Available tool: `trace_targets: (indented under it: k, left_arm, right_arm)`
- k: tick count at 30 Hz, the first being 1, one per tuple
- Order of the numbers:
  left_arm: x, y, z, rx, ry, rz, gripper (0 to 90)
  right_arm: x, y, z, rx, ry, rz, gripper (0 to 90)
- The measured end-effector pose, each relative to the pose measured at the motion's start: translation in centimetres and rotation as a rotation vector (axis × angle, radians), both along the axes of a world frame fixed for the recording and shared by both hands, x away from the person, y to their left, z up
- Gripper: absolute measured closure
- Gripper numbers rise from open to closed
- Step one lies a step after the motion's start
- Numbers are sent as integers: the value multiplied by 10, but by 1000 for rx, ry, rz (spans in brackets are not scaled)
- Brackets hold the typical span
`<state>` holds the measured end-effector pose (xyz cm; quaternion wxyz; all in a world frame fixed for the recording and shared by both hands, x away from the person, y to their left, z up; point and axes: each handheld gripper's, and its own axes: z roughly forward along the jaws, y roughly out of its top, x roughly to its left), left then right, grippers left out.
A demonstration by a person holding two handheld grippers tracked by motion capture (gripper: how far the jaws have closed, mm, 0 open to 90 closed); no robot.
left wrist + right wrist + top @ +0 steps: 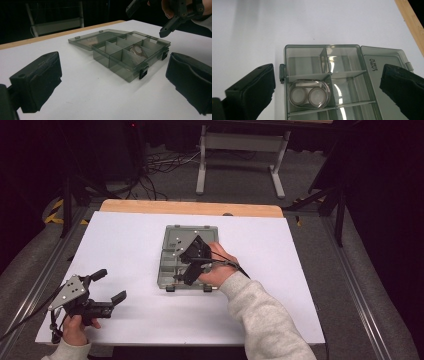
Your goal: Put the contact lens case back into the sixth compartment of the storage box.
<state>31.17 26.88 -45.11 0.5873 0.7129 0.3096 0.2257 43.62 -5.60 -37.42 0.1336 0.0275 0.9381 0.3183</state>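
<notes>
A smoky grey compartment box (pixel 170 256) lies mid-table with its lid (pixel 384 58) folded flat open. One compartment holds a small clear case with two round wells (pixel 309 96), also seen as the clear case (pixel 137 49) in the left gripper view. My right gripper (pixel 186 260) hovers just above the box (pixel 322 46), jaws wide apart and nothing between the pads. The clear case lies below, between the jaws of the right gripper (pixel 327 87). My left gripper (pixel 111 285) rests at the front left, open and empty, pointed toward the box (pixel 117 67). From there the right gripper (pixel 150 18) hangs over the box's far side.
A white sheet (pixel 125 245) covers the table, with a wooden strip (pixel 190 207) along the far edge. Beyond stand a white desk frame (pixel 240 150) and floor cables (pixel 155 167). Metal rails run along both sides of the table.
</notes>
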Motion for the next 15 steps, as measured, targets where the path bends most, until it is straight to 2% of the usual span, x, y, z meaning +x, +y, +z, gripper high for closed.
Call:
trace_targets:
  k: [6,15]
  left_arm:
    - [0,0,0,2,-2,1,11]
    - [0,0,0,-9,0,6,12]
  right_arm:
    - [-5,-1,6,19,-17,7,5]
    - [-13,-4,14,21,-37,9,5]
